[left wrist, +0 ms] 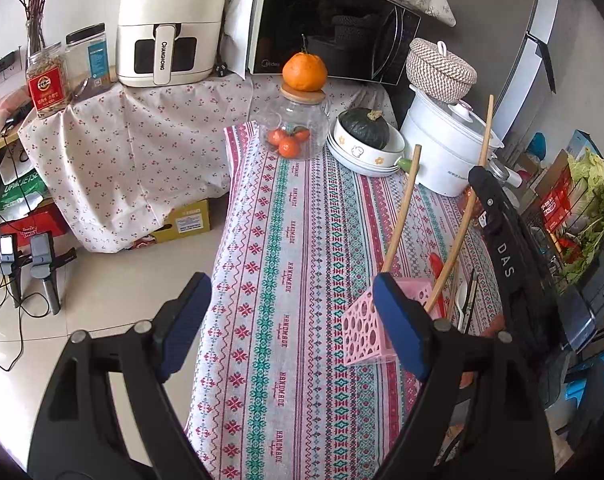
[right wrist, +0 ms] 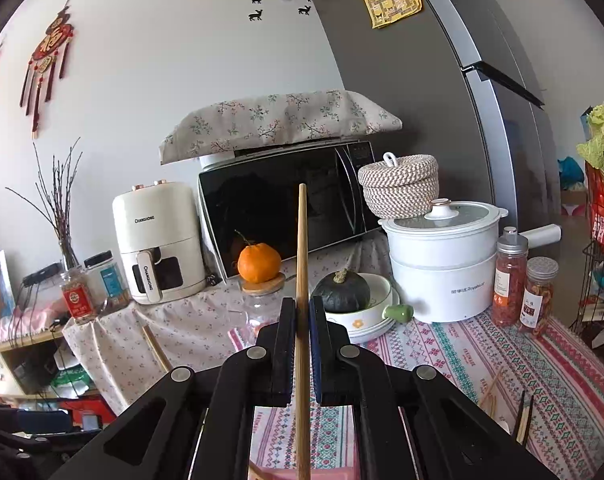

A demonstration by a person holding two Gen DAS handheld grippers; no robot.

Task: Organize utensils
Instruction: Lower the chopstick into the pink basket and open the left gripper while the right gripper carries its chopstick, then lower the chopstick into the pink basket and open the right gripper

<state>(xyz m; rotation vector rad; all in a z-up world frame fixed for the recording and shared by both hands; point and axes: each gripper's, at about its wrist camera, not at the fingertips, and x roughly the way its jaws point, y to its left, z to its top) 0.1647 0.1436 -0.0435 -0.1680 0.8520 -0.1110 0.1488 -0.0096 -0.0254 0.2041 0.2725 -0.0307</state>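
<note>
Step in hand: chopsticks are being gathered into the pink perforated holder [left wrist: 364,322], which is standing on the patterned tablecloth [left wrist: 278,240].
Right gripper [right wrist: 302,312]: its jaws are clamping tight on one wooden chopstick [right wrist: 302,280], which is standing upright between the pads and running down toward the holder below.
Left gripper [left wrist: 290,320]: its jaws are gaping wide and gripping nothing; its right pad is hanging just in front of the holder.
Holder contents: another chopstick [left wrist: 402,208] is leaning out of the holder.
Next move, as I judge it: lowering the held chopstick into the holder, then loosening the jaws.
Remaining utensils: a white spoon [left wrist: 462,300] and dark chopsticks [left wrist: 472,296] are lying just right of the holder.
In the way: the leaning chopstick is crowding the holder's mouth; the glass jar of oranges [left wrist: 294,128] and white steamer pot [left wrist: 446,148] are sitting well behind the holder.
</note>
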